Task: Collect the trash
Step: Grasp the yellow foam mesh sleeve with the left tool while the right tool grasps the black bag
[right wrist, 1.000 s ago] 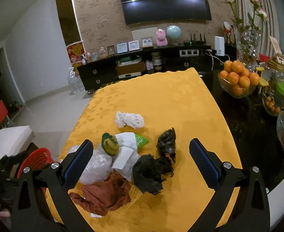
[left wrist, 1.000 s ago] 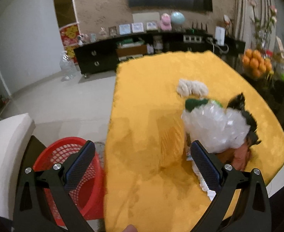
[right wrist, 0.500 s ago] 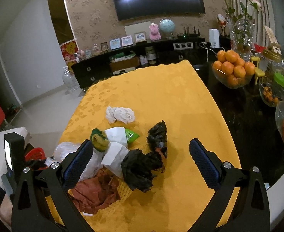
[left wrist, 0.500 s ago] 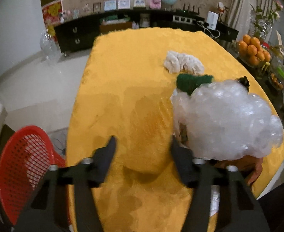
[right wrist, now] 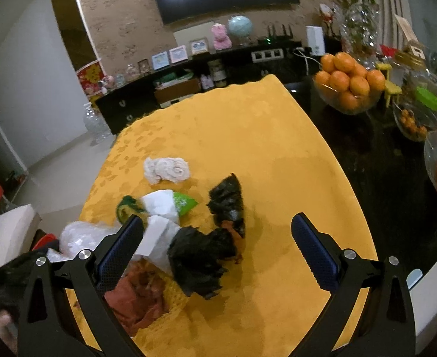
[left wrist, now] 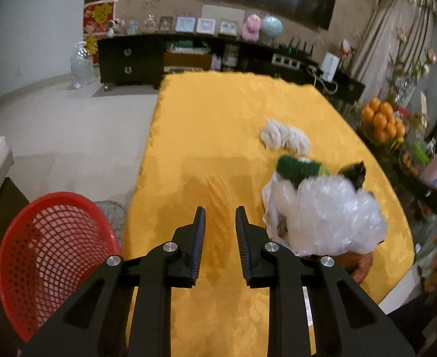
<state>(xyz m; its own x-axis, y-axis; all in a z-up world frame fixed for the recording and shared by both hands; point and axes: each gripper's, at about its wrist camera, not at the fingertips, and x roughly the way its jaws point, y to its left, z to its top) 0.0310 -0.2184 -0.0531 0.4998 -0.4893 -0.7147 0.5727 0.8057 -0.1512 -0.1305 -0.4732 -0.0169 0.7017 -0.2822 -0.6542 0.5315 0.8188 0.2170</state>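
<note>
Yellow cloth (left wrist: pixel 206 136) covers the table, and the trash lies in a heap at its near edge: a crumpled clear plastic bag (left wrist: pixel 328 214), black plastic bags (right wrist: pixel 203 255), white paper (right wrist: pixel 159 232), a brown rag (right wrist: pixel 135 294) and a white tissue wad (right wrist: pixel 166 169). The red mesh basket (left wrist: pixel 45 255) waits at the lower left of the left wrist view, beside the table.

To do this step well, I judge one should take one piece at a time, pinch it deep in its folds, and lift it clear before carrying it over the basket.

Left gripper (left wrist: pixel 220 223) is closing, its jaws nearly together over bare cloth, with nothing between them; the plastic bag is just to its right. Right gripper (right wrist: pixel 218 232) stands wide open above the black bags and grasps nothing.
</note>
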